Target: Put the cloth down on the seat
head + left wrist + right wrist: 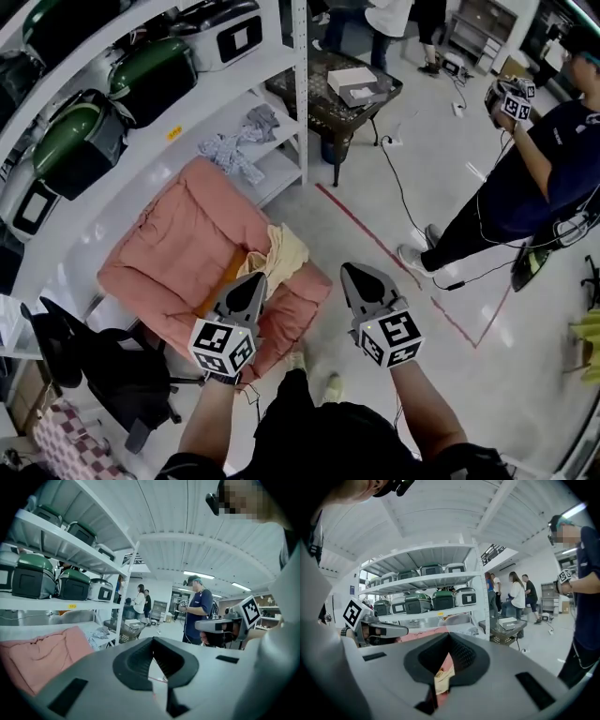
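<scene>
Hidden behind the left tool (257,279) at the head view's centre: the lower end of the cloth (284,251) and a strip of the seat (178,244). Cut off by that view's right edge: a standing person (525,187). In the right gripper view, only a sliver of cloth through the right tool (448,658). Too small to tell in the left gripper view: things on the far worktop (123,632).
</scene>
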### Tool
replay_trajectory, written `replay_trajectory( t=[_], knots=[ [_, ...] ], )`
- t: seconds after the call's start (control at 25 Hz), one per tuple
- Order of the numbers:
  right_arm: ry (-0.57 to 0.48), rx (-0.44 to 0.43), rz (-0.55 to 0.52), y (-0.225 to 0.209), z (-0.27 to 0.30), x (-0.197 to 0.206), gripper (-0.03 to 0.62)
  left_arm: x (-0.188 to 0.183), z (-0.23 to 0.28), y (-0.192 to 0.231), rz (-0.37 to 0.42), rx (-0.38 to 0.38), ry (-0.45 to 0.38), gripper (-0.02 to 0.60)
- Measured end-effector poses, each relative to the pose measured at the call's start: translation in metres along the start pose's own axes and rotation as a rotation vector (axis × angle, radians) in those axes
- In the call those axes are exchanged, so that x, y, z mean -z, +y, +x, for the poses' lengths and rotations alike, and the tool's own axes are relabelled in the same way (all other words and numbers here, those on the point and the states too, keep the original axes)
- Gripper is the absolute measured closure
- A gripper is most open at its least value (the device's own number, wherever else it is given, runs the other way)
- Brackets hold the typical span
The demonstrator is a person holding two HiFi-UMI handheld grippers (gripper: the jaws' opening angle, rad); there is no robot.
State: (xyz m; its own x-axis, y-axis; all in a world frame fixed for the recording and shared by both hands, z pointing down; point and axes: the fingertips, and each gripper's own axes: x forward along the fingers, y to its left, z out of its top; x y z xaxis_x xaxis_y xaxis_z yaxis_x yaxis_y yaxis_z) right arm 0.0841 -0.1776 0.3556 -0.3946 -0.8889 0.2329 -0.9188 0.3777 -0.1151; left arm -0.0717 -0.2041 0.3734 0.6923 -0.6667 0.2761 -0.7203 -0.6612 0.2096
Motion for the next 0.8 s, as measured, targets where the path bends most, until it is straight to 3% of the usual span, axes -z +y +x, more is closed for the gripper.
replay_trajectory(
  t=[0.4,0.8],
  knots=[
    [-0.108,-0.020,-0.049,0.008,-0.053,-0.055,0.591,-0.056,-0.041,-0.055,-0.048,-0.031,-0.090,0.575],
    [-0.190,-0.038,-0.090,0.021,-0.082,-0.102,0.591,-0.108,-0.071,-0.080,0.015,-0.078,-0.167,0.575]
  ],
)
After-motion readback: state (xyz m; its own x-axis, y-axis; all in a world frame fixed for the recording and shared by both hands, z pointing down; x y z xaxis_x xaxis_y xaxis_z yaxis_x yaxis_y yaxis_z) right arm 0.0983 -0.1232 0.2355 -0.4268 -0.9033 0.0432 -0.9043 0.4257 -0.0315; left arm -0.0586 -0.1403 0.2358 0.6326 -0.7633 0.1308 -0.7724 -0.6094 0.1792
